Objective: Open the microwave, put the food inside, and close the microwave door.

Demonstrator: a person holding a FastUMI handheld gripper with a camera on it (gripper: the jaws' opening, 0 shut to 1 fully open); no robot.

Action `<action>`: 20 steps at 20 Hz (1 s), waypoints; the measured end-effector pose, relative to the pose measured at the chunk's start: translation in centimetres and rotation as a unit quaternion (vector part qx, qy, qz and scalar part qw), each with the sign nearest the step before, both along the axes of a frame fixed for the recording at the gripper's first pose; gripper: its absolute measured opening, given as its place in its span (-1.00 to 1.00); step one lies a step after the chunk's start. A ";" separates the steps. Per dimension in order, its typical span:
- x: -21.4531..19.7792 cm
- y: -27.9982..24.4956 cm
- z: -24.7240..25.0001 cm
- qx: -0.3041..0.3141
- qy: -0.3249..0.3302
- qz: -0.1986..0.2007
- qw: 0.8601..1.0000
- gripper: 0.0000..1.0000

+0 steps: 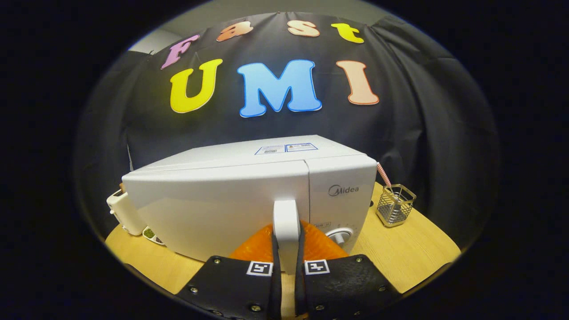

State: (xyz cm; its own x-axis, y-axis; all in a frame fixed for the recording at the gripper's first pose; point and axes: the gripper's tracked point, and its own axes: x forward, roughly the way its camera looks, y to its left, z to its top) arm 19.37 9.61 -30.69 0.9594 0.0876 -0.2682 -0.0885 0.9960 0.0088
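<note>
The light comes from above. The flat top of the white boxy microwave (249,178) looks bright, and its front gets grayer lower down. My black gripper (287,253) fingers squeeze the white door handle (286,222), and they look sharp. The pale wooden table (409,249) bends near the bottom right. The middle is clear.

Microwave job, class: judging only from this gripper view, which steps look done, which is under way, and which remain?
Done: nothing yet; the microwave door looks closed, flush with the control panel. In hand: the gripper is shut on the door handle, a finger on each side, ready to pull. Left: swing the door open, put the food inside, close the door. Which item is the food, I cannot tell.
</note>
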 end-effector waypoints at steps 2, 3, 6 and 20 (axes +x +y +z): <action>-0.5 -0.2 0.4 -0.016 -0.002 0.003 1.000 -0.76; -0.7 -0.1 0.4 -0.006 0.000 0.000 1.000 -0.76; -1.1 -0.2 0.6 -0.006 0.002 -0.004 1.000 -0.76; -5.1 -1.2 -1.4 -0.057 0.019 -0.025 0.998 -0.98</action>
